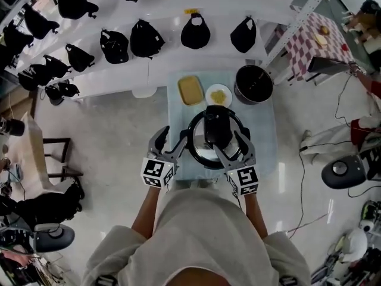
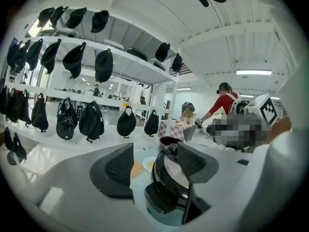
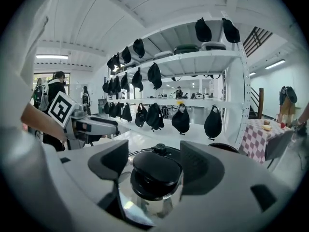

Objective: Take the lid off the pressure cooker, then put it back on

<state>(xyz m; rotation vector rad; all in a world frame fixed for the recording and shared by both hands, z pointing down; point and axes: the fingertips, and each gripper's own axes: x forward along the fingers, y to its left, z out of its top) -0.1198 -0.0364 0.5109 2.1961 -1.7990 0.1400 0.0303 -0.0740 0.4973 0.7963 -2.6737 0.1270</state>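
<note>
Between left hand-held gripper (image 1: 170, 144) and right hand-held gripper (image 1: 233, 148), lidded pressure cooker (image 1: 217, 127), jaws apart, empty

**Black on pale blue**

The pressure cooker (image 1: 202, 154) is silvery under a black lid (image 1: 217, 127), on a pale blue table (image 1: 265, 130). Behind it are a tan-yellow tray (image 1: 190, 90), a white plate (image 1: 218, 95) and a black pot (image 1: 254, 83). A red-and-white checked cloth (image 1: 315, 40) lies at the right. Black bags (image 1: 147, 39) hang on white shelves (image 1: 161, 16).

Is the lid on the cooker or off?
On: the lid sits over the pressure cooker, its black handle across the top.
</note>
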